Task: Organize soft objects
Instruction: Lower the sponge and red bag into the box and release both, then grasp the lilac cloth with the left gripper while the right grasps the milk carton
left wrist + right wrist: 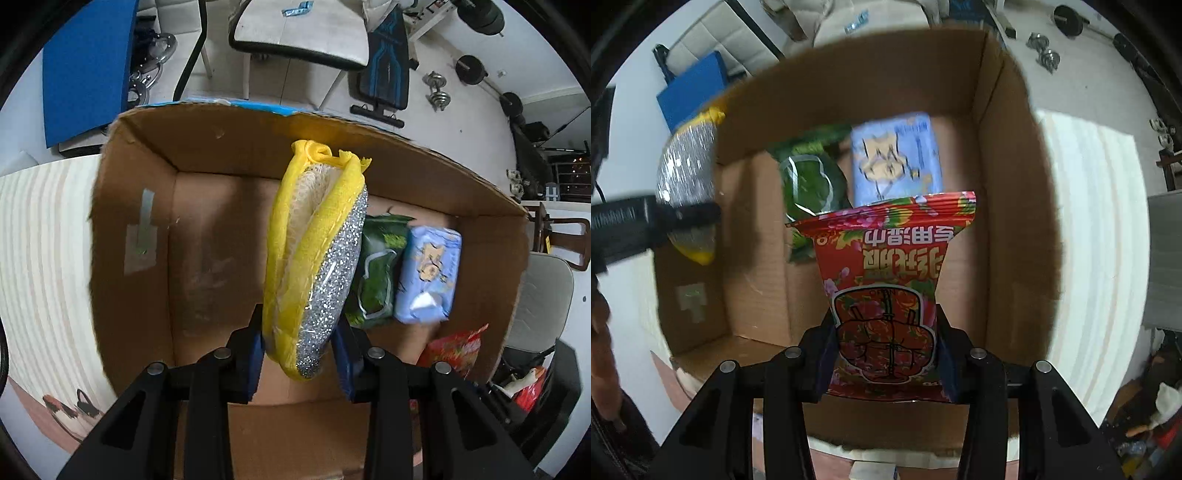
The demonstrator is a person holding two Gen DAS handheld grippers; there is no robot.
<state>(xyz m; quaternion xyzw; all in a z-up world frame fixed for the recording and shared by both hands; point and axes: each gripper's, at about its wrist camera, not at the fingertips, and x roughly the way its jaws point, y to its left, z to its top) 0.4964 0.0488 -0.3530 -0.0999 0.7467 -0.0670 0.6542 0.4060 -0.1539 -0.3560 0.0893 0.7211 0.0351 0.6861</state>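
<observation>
Left wrist view has my left gripper [299, 354] clamped on the yellow sponge pack [314, 254], right gripper [886, 365] pinching the red wipes pack [890, 291], both over the cardboard box [133, 229] where the green pack [376, 269] and blue pack [428, 273] already sit, so I'd say halfway.

I note a matt, rough corrugated cardboard box [133, 206]. The scrubber pack [314, 258] shows yellow cloth, coarse fibre and glittery silver under clear glossy film. The red [890, 288], green [376, 273] and blue [428, 273] packets are glossy plastic.

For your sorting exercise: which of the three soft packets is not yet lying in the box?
The red packet, gripped upright in the right gripper's jaws; the green packet and blue packet lie on the box floor.
</observation>
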